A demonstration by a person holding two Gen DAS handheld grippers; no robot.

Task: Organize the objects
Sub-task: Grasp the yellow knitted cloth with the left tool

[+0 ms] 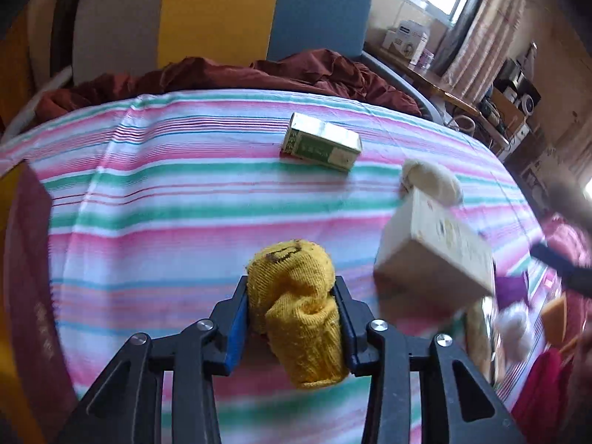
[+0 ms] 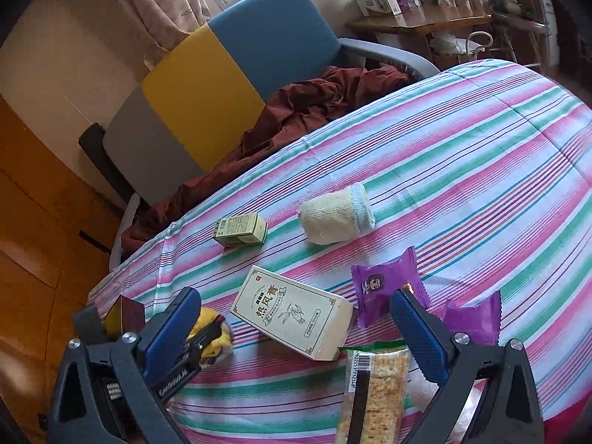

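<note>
My left gripper is shut on a rolled yellow sock just above the striped bedsheet. The sock also shows in the right wrist view, behind my left finger. My right gripper is open and empty above a cream medicine box, which also shows in the left wrist view. A small green box and a rolled white sock lie farther back. Two purple snack packets and a cracker pack lie near my right fingers.
A dark red book lies at the sheet's left edge. A maroon blanket is bunched on a blue, yellow and grey chair behind the sheet. A wooden desk with boxes stands at the back right.
</note>
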